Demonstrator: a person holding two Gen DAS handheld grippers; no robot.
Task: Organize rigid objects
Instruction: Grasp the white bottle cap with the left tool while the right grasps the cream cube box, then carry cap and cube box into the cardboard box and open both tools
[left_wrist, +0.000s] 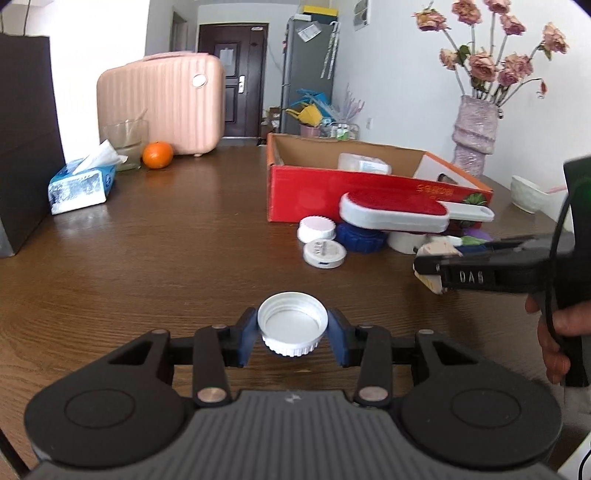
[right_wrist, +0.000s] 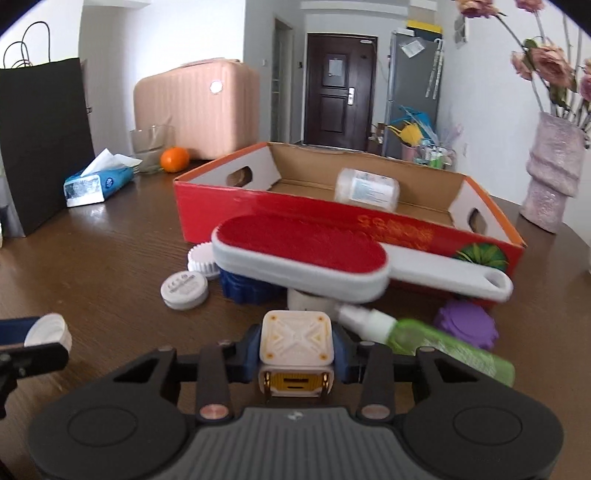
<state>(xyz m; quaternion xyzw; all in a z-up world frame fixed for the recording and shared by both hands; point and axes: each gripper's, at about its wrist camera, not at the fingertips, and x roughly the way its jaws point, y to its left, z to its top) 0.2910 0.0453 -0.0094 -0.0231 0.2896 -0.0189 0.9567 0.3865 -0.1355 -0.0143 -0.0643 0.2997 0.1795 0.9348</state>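
My left gripper is shut on a white ribbed bottle cap, open side up, above the brown table. My right gripper is shut on a cream and yellow cube-shaped object; it also shows in the left wrist view at the right. A red cardboard box stands ahead with a clear plastic jar lying inside. In front of the box lie a red and white lint brush, white lids, a blue lid, a purple lid and a green spray bottle.
A tissue pack, an orange, a glass container and a pink suitcase sit at the far left. A black paper bag stands at the left edge. A flower vase and a white bowl are at the right.
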